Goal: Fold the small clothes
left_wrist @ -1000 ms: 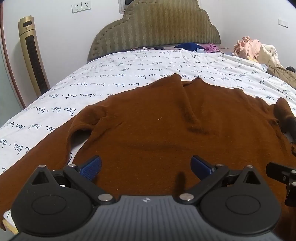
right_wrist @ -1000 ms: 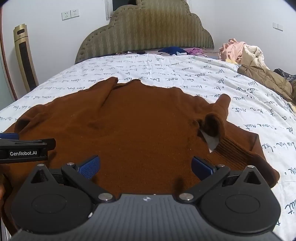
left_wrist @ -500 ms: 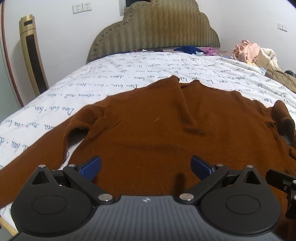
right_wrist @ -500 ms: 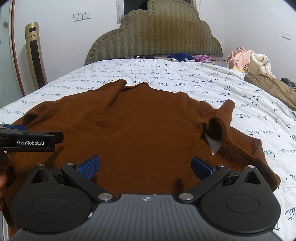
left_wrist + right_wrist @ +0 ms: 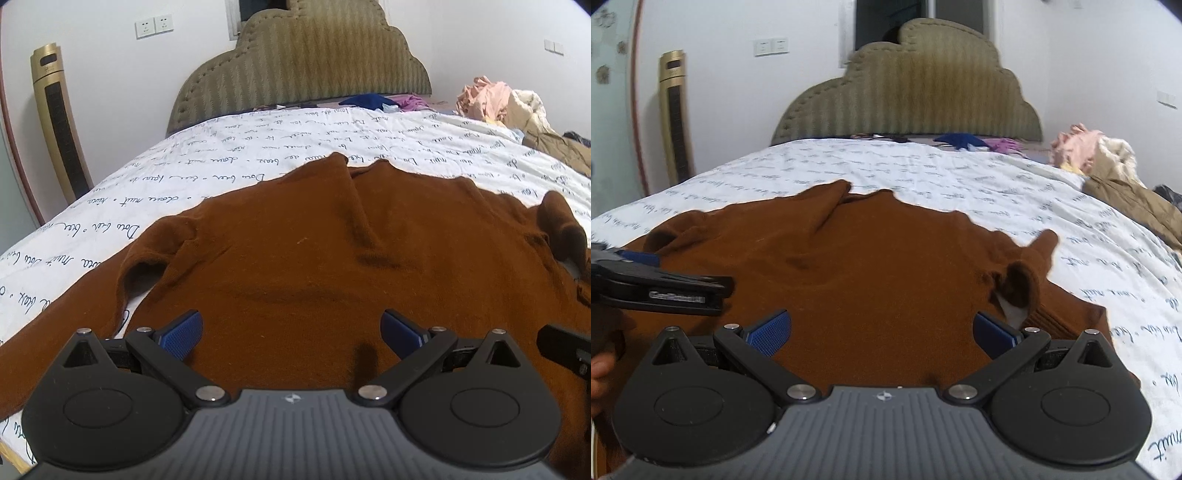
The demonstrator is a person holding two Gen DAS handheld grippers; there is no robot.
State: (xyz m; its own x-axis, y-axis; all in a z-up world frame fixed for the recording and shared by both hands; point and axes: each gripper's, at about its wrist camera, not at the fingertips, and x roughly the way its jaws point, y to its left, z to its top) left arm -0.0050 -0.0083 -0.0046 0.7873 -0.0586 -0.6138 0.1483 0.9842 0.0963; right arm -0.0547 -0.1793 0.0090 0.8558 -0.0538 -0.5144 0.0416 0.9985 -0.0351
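Observation:
A brown sweater (image 5: 332,266) lies spread flat on the bed, collar toward the headboard. Its left sleeve (image 5: 55,325) runs off to the near left. The right sleeve (image 5: 1023,280) is folded back on itself, with a white tag (image 5: 1012,310) showing. My left gripper (image 5: 291,332) hovers open over the lower body of the sweater, nothing between its blue pads. My right gripper (image 5: 882,332) is open too, above the sweater (image 5: 886,266) near its hem. The left gripper's body (image 5: 657,284) appears at the left edge of the right wrist view.
The bed has a white sheet with script print (image 5: 258,147) and an olive padded headboard (image 5: 303,62). Piled clothes (image 5: 495,99) lie at the far right, a tan jacket (image 5: 1134,203) beside them. A gold tower unit (image 5: 59,122) stands left of the bed.
Both grippers have lifted and pulled back a little, so both views tilt up toward the headboard. The sweater has not moved. Both stay open.

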